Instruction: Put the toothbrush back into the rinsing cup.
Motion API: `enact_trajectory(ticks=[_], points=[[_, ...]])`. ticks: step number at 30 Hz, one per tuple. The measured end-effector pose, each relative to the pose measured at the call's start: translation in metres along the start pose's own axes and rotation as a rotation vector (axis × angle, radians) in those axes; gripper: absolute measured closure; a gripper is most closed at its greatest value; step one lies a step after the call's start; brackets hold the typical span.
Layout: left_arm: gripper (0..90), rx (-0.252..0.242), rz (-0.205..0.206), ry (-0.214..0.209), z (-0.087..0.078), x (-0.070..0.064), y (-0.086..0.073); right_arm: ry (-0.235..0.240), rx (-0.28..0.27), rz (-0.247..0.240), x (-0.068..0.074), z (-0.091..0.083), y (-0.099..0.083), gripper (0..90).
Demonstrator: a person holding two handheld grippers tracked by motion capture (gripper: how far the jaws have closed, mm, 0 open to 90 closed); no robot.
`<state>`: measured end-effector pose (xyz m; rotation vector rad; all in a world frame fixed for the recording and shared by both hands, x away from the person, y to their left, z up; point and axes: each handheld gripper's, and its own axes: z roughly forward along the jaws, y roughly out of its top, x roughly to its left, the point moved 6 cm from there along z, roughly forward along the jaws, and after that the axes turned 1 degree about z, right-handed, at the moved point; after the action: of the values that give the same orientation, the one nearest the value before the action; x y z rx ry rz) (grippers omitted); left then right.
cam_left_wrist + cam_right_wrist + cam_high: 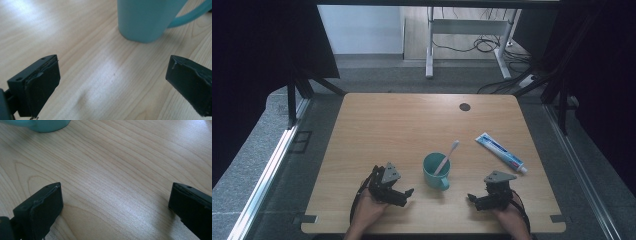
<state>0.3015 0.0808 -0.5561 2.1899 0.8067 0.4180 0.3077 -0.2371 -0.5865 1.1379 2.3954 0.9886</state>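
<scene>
Tongs: I see left tongs (406, 194) and right tongs (472, 199) both spread apart, empty | teal mug (435, 171) between them on surface (377, 125)

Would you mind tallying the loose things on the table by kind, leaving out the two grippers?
Teal mug: 1
Toothbrush, standing in the mug: 1
Toothpaste tube: 1
Total: 3
</scene>
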Motion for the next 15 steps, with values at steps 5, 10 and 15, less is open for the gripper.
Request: enact_trajectory(ticks=[5, 10, 15], points=[[0.0, 0.008, -0.018, -0.010, 0.002, -0.002, -0.007, -0.001, 0.000, 0.000, 0.000, 0.000, 0.000, 0.0], [0.0, 0.034, -0.025, -0.012, 0.007, -0.002, -0.017, -0.001, 0.000, 0.000, 0.000, 0.000, 0.000, 0.0], [0.0, 0.051, -0.029, -0.014, 0.010, -0.002, -0.023, 0.000, 0.000, 0.000, 0.000, 0.000, 0.000, 0.0]])
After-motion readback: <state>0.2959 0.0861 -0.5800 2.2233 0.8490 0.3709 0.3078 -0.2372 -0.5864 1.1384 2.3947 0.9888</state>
